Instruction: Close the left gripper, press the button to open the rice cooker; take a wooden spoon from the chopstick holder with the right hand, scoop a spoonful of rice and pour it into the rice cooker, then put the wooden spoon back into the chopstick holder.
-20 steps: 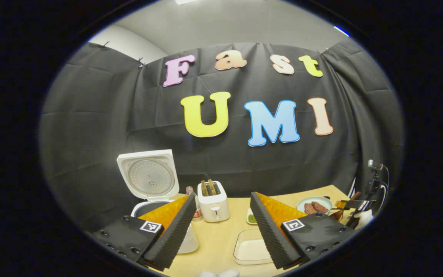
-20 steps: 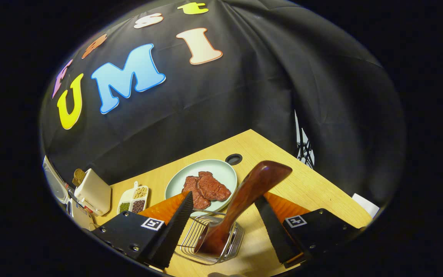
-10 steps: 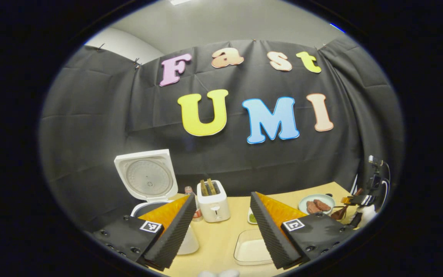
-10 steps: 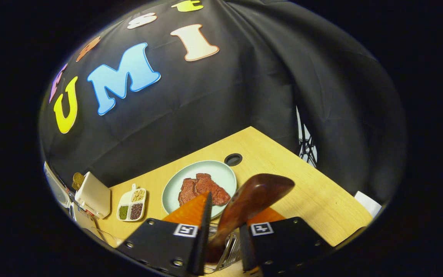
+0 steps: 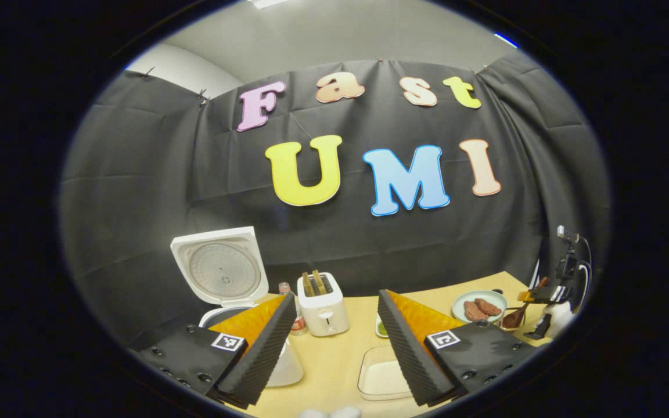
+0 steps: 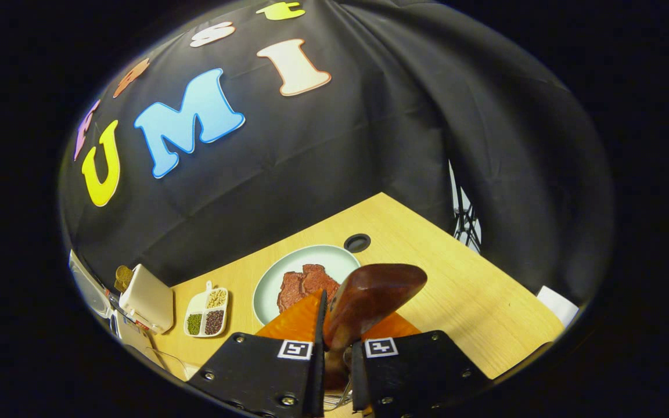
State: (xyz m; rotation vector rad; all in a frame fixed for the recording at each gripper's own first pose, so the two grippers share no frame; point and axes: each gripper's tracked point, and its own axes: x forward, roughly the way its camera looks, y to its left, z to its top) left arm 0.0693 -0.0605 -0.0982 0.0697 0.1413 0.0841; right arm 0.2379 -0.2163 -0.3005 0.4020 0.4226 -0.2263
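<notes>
The right gripper (image 6: 334, 354) jaws were clamped on the wooden spoon (image 6: 369, 296): stiff, light, glossy, judged slippery. The left gripper (image 5: 334, 342) jaws were held wide.

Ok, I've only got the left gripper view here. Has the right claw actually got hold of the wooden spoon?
Observer: Yes. In the right gripper view the right claw is shut on the wooden spoon, with both fingers pressed on it.
Operator: Is it clear of the chopstick holder?
Observer: I can't tell. A bit of the chopstick holder shows as wire under the claw, and the spoon's lower end is hidden.
Operator: What's that dish by the toaster?
Observer: A small divided dish with three compartments holding green, pale and dark grains.
</notes>
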